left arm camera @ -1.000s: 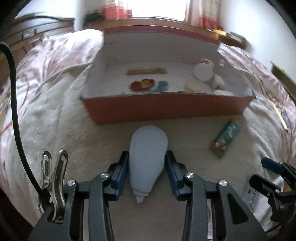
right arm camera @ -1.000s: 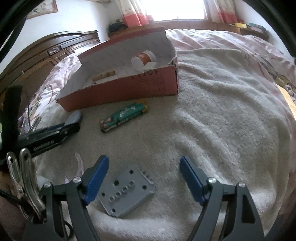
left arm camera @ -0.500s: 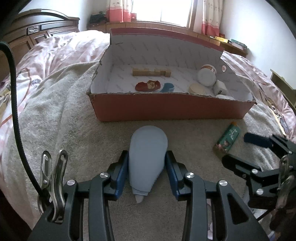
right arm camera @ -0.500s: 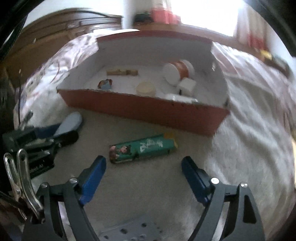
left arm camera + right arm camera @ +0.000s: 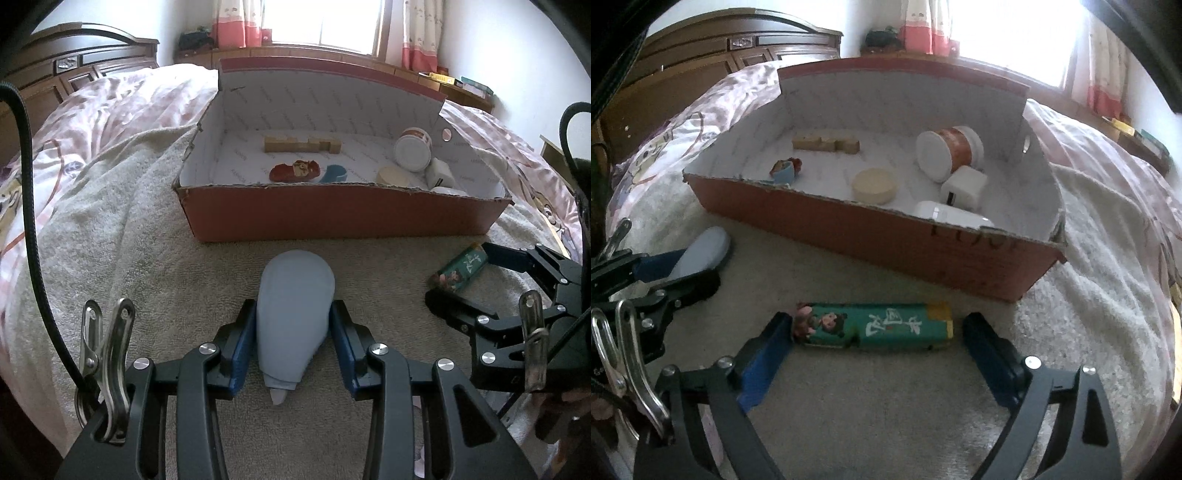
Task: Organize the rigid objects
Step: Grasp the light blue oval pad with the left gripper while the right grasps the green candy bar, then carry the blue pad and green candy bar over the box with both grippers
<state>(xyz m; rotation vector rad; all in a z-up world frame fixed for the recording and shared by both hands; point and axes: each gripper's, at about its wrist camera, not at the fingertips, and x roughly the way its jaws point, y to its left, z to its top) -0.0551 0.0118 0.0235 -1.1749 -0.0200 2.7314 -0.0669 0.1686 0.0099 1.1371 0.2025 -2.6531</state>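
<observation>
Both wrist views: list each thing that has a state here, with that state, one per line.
left gripper: shut on the pale blue oval piece.
right gripper: jaws opening, straddling the green box endwise, pads not pressing.
green box: lying flat on the towel, outside the carton.
red carton: open-topped, holding items.
white-lidded jar: on its side in the carton.
round cream tin: flat, lid on.

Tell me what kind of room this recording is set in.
Most likely a bedroom: the work happens on a bed under a pink patterned quilt and beige towel, with a dark carved wooden headboard and pink-curtained window behind.
</observation>
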